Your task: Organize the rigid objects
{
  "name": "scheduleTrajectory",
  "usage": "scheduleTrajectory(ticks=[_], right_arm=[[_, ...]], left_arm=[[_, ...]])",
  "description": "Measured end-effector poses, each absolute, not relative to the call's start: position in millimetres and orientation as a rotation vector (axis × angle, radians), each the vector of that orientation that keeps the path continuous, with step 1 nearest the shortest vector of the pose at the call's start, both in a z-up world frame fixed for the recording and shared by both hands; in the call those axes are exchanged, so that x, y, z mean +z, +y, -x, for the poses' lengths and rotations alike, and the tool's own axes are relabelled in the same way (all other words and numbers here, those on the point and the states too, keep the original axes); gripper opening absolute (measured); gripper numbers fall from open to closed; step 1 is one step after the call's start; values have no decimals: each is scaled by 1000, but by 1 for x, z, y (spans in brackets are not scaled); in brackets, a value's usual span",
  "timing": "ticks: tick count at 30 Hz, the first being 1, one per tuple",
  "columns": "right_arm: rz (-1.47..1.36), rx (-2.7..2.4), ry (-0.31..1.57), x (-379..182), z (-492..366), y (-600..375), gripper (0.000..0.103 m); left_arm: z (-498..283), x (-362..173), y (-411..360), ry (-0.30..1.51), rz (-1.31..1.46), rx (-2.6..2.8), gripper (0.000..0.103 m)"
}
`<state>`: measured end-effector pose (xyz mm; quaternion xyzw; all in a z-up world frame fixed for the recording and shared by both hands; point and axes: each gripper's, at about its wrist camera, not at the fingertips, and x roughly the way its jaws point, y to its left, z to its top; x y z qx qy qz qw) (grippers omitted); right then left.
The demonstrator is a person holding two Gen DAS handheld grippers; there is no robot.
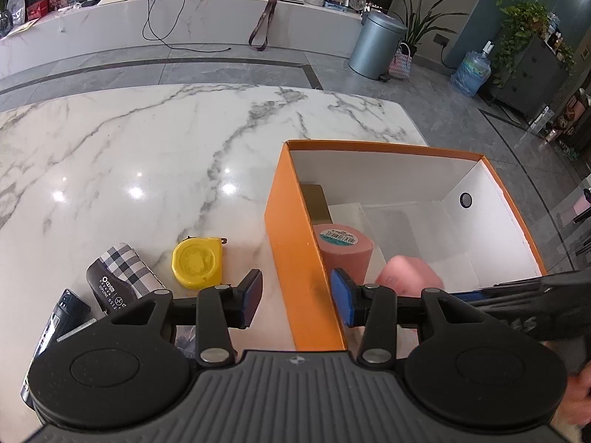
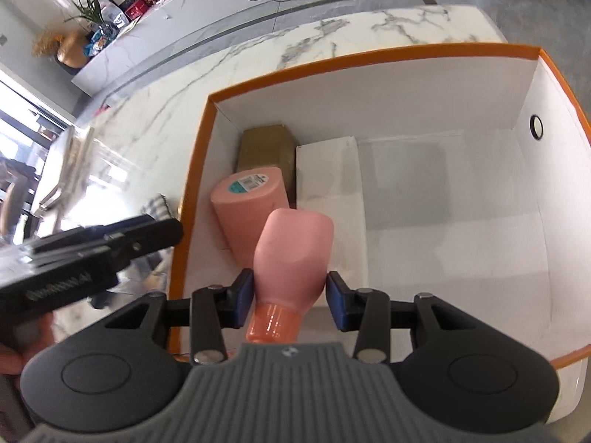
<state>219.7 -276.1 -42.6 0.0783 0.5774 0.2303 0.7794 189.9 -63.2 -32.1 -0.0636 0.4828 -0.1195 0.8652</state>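
Step in hand: A pink plastic bottle [image 2: 293, 254] with a translucent orange cap hangs over the open orange cardboard box [image 2: 195, 155], base pointing into the white interior, about to be stowed.
Right claw: The right gripper [image 2: 290, 297] has its blue pads either side of the bottle's neck end; a sliver of gap shows on the right side, so whether the hold is firm cannot be told.
Left claw: The left gripper [image 1: 297, 295] stands spread wide and empty, straddling the box's near orange wall.
Inside the box: A pink cylinder with a barcode label [image 2: 251, 206] stands by the left wall, a brown carton [image 2: 267, 147] behind it, a white flat box [image 2: 330, 199] alongside.
Next move: Probably lower the bottle beside the pink cylinder, then release.
Waiting on the marble table [image 1: 147, 147]: A yellow tape measure [image 1: 197, 262], a checked case [image 1: 120, 280] and a dark gadget [image 1: 55, 328], left of the box.
In the way: The pink cylinder crowds the landing spot.
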Motion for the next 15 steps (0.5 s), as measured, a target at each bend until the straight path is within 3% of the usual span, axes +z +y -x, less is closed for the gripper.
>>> scheduleTrajectory(ticks=[5,15], right_arm=[[-192,577,1357,-53,-221,-266,43],[-163,596,1383,-68,-214,-239,44]], left_arm=[[-191,-33,-64,1013,139,-250,51],[-191,-34,-66,1013,140,-256,50]])
